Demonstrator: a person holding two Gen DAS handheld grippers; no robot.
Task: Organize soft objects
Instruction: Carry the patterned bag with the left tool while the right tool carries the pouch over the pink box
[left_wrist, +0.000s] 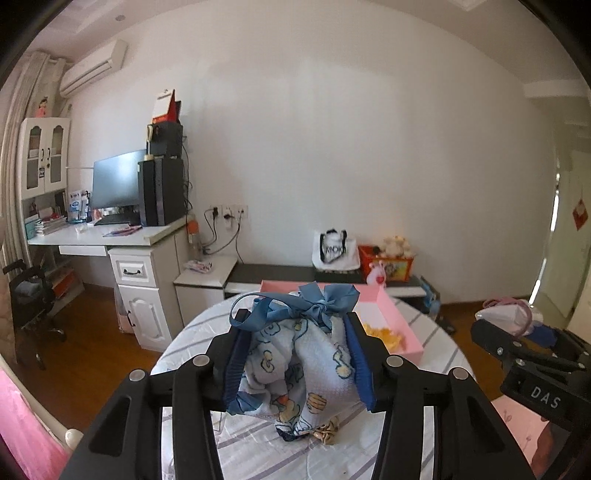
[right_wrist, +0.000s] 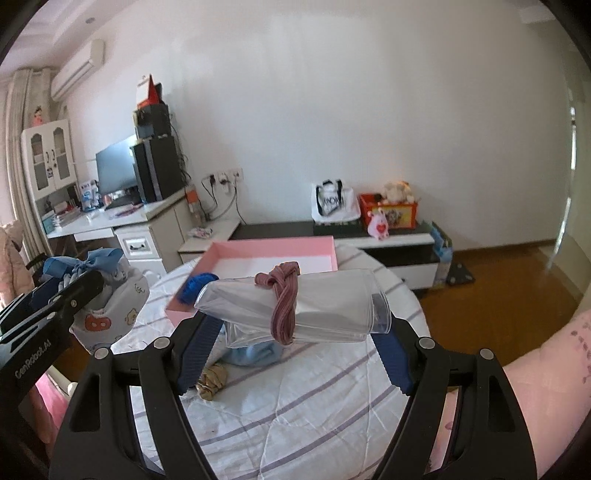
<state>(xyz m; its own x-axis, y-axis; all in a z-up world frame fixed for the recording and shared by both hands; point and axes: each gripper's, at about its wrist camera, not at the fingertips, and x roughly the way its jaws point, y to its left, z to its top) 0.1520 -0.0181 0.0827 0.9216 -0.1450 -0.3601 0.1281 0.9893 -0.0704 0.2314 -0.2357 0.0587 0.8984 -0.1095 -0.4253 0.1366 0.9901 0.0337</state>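
Blue ribbon ties the neck of a printed cloth pouch (left_wrist: 306, 354), which the left hand-held gripper (left_wrist: 295, 350) holds off the bed, its blue pads pressed against both sides. The right hand-held gripper (right_wrist: 295, 332) carries a clear plastic tube (right_wrist: 295, 306) lying crosswise between widely spread jaws, with a mauve hair tie (right_wrist: 282, 299) wound around its middle. Below, on the striped bedcover (right_wrist: 295, 406), lie a beige scrunchie (right_wrist: 211, 380) and a light blue cloth (right_wrist: 255, 354), just beside each other. A pink tray (right_wrist: 273, 254) sits farther back on the bed.
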